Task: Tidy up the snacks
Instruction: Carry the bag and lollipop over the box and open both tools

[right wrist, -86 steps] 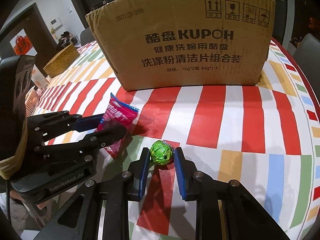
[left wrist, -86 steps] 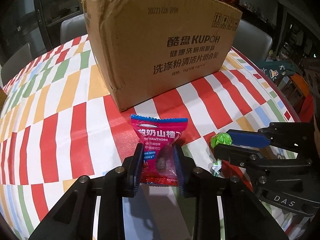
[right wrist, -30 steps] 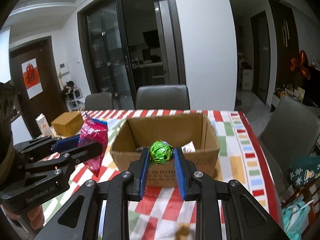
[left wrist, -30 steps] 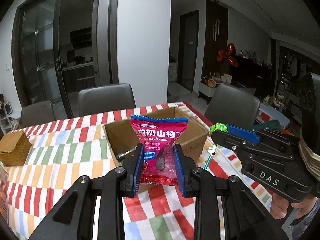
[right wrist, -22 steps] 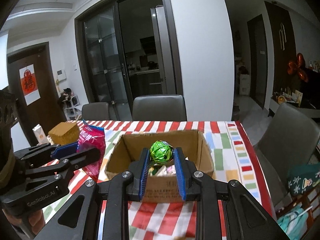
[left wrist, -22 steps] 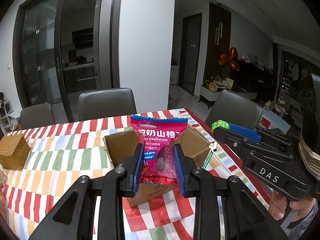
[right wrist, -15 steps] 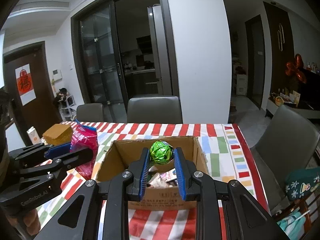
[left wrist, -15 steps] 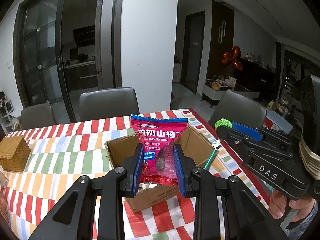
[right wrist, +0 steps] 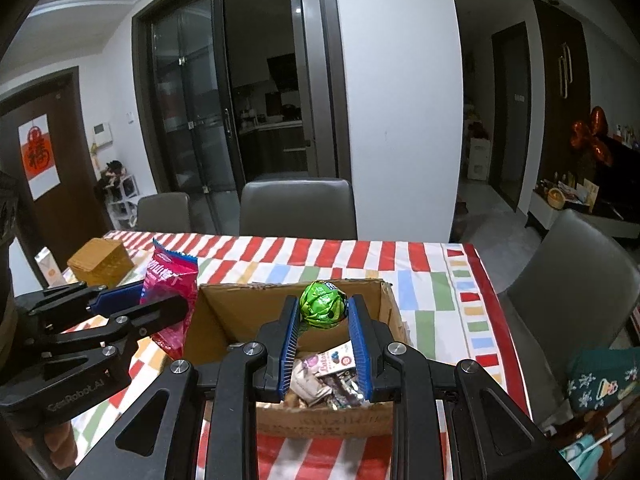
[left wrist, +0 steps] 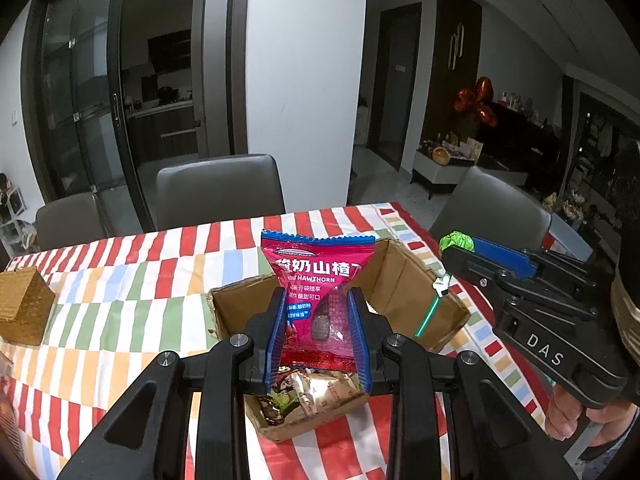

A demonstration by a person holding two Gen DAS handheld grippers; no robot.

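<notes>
My left gripper (left wrist: 318,316) is shut on a pink hawthorn snack packet (left wrist: 318,280), held upright above the open cardboard box (left wrist: 404,276). My right gripper (right wrist: 323,320) is shut on a green foil-wrapped lollipop (right wrist: 322,303), also above the box (right wrist: 240,312). Several wrapped snacks (right wrist: 328,376) lie inside the box. In the left wrist view the right gripper (left wrist: 460,248) hangs at the box's right side with the lollipop (left wrist: 456,240) and its green stick showing. In the right wrist view the left gripper (right wrist: 160,300) with the packet (right wrist: 170,280) is left of the box.
The box stands on a table with a striped red, white, green and orange cloth (left wrist: 120,280). A brown wicker box (left wrist: 24,308) sits at the table's left. Grey chairs (left wrist: 218,190) stand at the far side and right (right wrist: 576,280). A hand (left wrist: 568,416) holds the right gripper.
Both grippers have moved forward over the box with their snacks still held. The box now lies closer and lower in both views, and its contents show beneath the fingers.
</notes>
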